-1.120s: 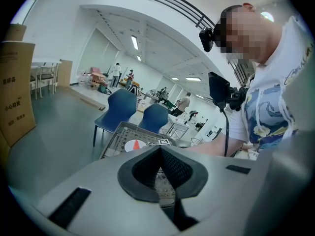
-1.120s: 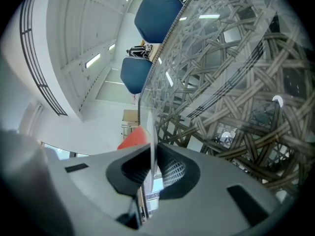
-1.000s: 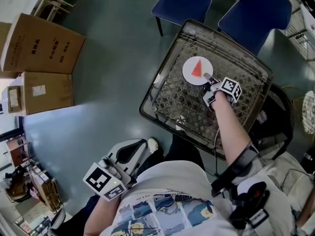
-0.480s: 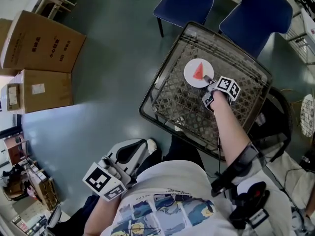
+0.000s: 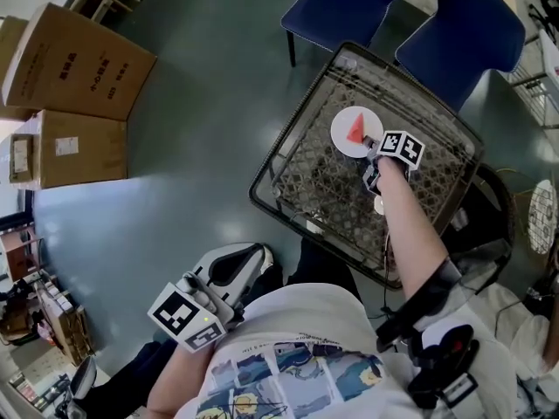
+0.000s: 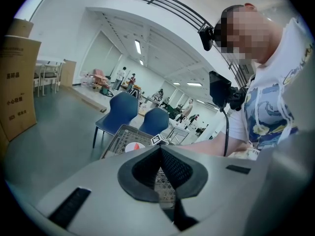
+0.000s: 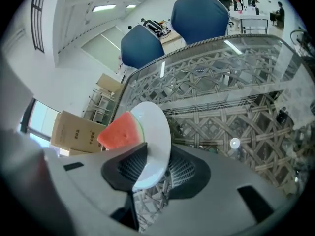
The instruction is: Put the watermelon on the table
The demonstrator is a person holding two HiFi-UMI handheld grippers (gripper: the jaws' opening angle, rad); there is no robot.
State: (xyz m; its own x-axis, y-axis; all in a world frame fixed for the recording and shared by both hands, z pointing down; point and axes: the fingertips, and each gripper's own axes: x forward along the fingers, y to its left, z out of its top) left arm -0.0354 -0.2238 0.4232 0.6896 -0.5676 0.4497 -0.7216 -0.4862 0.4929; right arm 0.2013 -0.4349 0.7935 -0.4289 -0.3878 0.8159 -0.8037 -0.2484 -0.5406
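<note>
Grey floor of an open hall, with a glass-topped wicker table [image 5: 306, 138] in front of two blue chairs [image 5: 345, 3]. On the glass, a white plate [image 7: 155, 132] bearing a red watermelon wedge [image 7: 119, 132]. Right gripper [image 7: 150, 168] at the plate's near rim, jaws opening, rim between the pads, wedge just beyond them. Left gripper [image 6: 160, 168] closed and empty, well apart by the torso. Cardboard boxes [image 5: 79, 51] far left.
</note>
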